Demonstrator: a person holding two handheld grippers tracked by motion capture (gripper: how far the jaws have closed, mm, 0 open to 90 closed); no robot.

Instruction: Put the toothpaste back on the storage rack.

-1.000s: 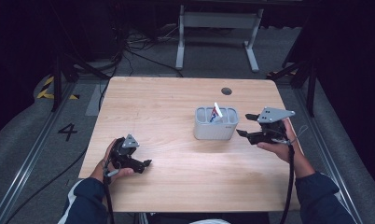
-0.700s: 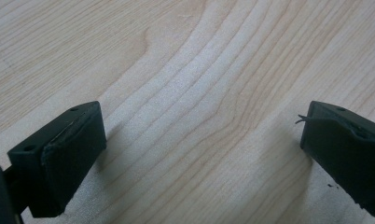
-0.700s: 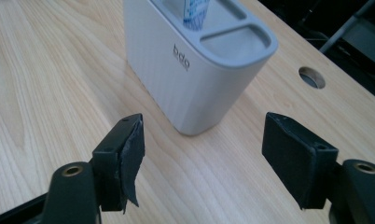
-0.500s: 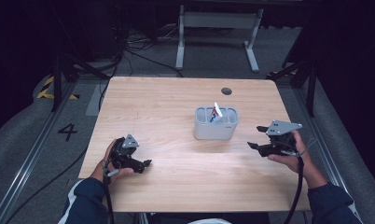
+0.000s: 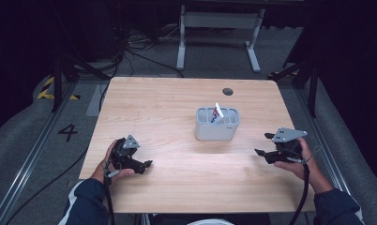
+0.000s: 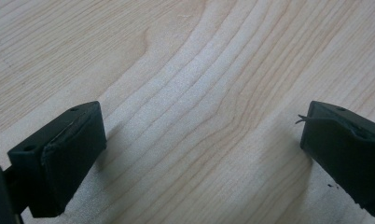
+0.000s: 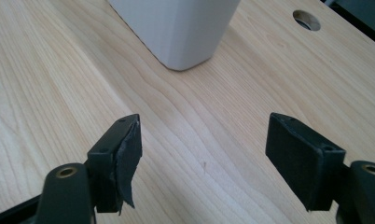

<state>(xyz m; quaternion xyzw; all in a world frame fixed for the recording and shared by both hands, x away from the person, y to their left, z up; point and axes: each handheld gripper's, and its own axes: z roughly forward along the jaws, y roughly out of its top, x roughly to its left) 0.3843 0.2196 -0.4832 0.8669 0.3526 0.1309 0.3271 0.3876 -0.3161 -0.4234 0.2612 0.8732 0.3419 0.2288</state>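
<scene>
While our left gripper [image 5: 139,165] rests low over the near left part of the wooden surface [image 5: 177,101], its jaws stand released and wide apart, and in the left gripper view we see bare wood grain between the two black pads [image 6: 64,156], with nothing held. Farther right, a little right of the middle of the surface, stands the grey holder [image 5: 216,124], a squat tub with rounded corners and several compartments along its top; a small white packet [image 5: 217,113] with red and blue print sticks up from it, tilted, though we cannot tell which compartment it sits in. Beyond the holder, near the far edge, we see a round cable hole [image 5: 228,91] in the wood. At the near right, our right gripper [image 5: 266,146] hovers just over the surface, well apart from the holder and pointing left toward it. Its jaws have just been opening and now stand released, with nothing between them; in the right gripper view they frame bare wood, the holder's pale corner [image 7: 176,28] rising beyond them and the cable hole farther off to the right.
</scene>
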